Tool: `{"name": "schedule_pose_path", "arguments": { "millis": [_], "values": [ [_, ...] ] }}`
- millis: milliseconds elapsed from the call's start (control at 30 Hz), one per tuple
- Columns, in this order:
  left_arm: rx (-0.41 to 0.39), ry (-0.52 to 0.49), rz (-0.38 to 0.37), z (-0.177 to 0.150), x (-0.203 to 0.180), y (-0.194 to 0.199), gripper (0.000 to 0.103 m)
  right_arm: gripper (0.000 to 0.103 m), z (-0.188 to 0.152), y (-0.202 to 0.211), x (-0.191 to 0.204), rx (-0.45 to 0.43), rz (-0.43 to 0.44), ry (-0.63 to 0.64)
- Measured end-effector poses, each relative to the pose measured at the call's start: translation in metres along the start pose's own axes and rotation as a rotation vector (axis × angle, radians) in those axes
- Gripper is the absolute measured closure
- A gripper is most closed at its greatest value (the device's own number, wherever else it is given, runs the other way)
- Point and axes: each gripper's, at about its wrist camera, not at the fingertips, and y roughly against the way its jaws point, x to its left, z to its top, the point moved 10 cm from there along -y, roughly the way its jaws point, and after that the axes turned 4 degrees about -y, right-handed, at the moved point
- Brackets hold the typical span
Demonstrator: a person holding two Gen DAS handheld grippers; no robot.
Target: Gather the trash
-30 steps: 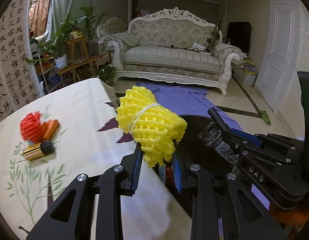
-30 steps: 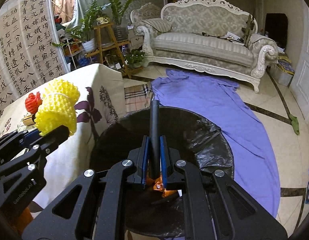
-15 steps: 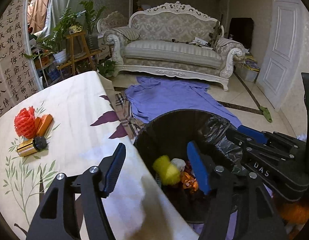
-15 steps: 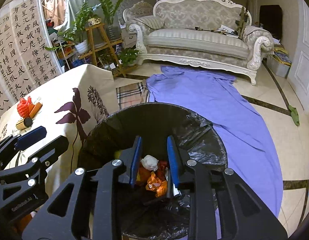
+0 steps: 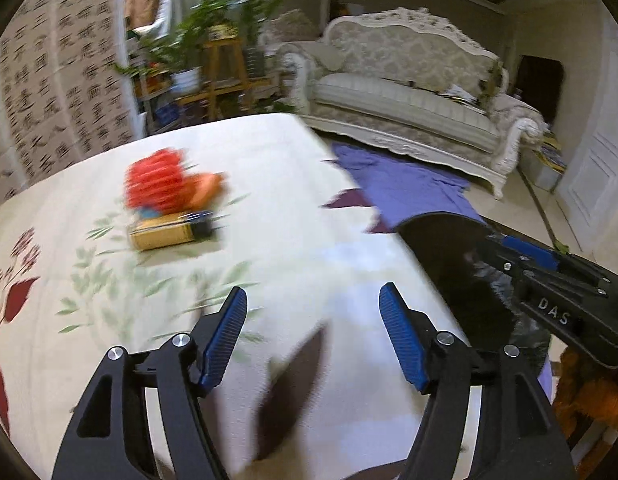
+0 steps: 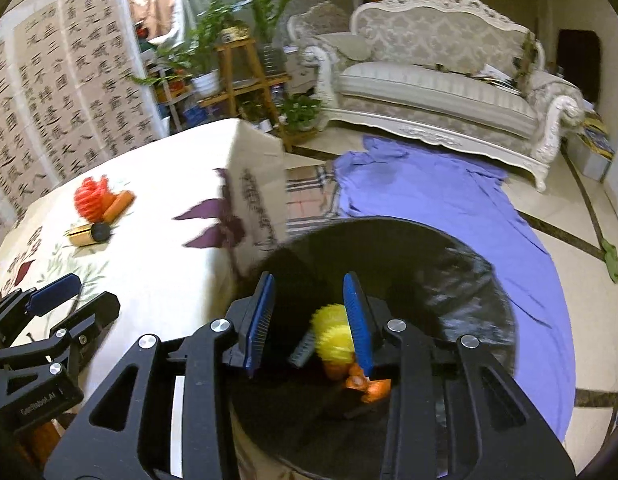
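Left gripper (image 5: 313, 332) jaws apart, just opened, empty over tablecloth (image 5: 269, 200); right gripper (image 6: 309, 316) also opening, empty above bin (image 6: 489, 280) — yellow foam net (image 6: 335, 340) inside. Risk: red net (image 5: 157, 184), tubes clustered — one grab may scatter them.

Bin (image 6: 489, 280) right of table (image 6: 157, 280); sofa (image 6: 437, 92) behind.

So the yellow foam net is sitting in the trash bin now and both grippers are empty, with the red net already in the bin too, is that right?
Not quite. The red net is not in the bin; the right wrist view shows it lying on the table. The rest holds: the yellow foam net is down in the bin, and the left gripper and right gripper have just been opening, with nothing between their jaws.
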Motion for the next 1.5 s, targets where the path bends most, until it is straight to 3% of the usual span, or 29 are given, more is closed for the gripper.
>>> {"name": "schedule_pose_path", "arguments": {
  "millis": [300,567,733,1033,1500],
  "values": [
    [0.029,0.136,0.123,-0.017,0.086,0.008,0.034,0.067,0.011,-0.026,0.079,0.047,0.11,0.091],
    [0.032,0.223,0.207,-0.021,0.148,0.01,0.034,0.067,0.02,-0.059,0.135,0.095,0.152,0.155],
    [0.07,0.29,0.209,-0.029,0.176,0.003,0.034,0.067,0.026,-0.078,0.156,0.129,0.16,0.173],
    [0.071,0.304,0.193,-0.032,0.182,0.002,0.029,0.053,0.037,-0.1,0.182,0.15,0.146,0.22],
    [0.072,0.328,0.186,-0.035,0.187,0.004,0.029,0.051,-0.007,-0.068,0.214,0.166,0.196,0.323]
  ]
}}
